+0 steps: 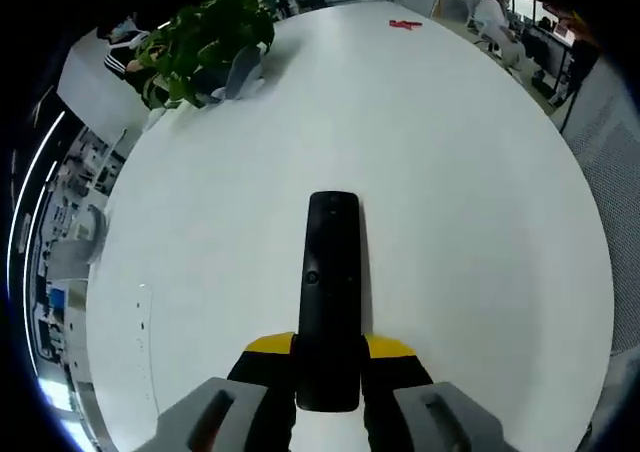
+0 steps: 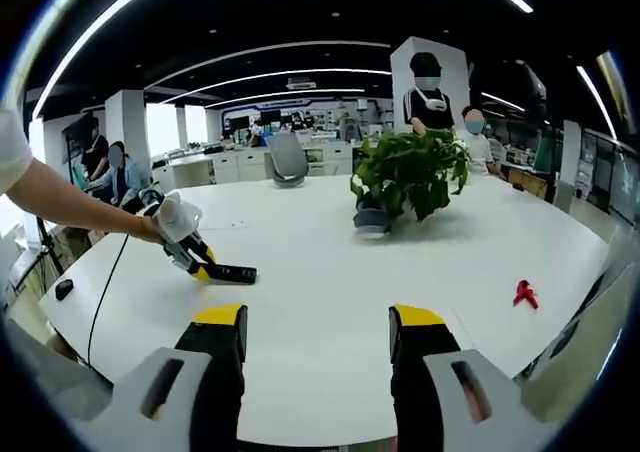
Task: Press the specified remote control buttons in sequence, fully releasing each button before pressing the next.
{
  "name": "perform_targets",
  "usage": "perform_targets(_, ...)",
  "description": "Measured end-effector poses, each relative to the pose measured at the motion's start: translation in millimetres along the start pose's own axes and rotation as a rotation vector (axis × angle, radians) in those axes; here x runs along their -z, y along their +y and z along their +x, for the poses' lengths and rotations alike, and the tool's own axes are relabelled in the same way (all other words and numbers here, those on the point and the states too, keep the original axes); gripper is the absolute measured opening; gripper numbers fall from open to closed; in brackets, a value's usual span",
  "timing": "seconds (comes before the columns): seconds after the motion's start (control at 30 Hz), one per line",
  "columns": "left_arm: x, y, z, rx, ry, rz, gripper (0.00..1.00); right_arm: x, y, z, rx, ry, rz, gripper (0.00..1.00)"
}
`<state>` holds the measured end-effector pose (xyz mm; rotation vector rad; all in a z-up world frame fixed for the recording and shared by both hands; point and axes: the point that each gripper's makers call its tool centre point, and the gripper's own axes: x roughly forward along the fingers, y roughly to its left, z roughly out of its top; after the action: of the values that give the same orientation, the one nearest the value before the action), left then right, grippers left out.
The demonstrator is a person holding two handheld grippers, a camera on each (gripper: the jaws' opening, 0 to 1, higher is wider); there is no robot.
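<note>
Remote (image 1: 330, 292) clamped in left gripper (image 1: 328, 357) at 6 o'clock; right gripper (image 2: 316, 330) released, well apart; no press begun.

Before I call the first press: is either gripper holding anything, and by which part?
The left gripper clamps the black remote control at its near end, the far end over the white table. The right gripper is open and holds nothing.

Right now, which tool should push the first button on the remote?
Probably the right tool. Its jaws stand open and hold nothing, though it is far off across the white table. The left tool is busy, shut on the black remote.
</note>
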<state>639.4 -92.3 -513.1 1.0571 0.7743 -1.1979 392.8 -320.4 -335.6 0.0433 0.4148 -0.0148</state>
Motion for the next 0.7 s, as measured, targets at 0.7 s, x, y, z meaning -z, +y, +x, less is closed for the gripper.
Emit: perform_targets(0.7,1.3,-4.6,-0.2,0.000,-0.013,0.015,0.24,0.2,5.0,-1.5,-0.015,0.008,-0.014,0.56)
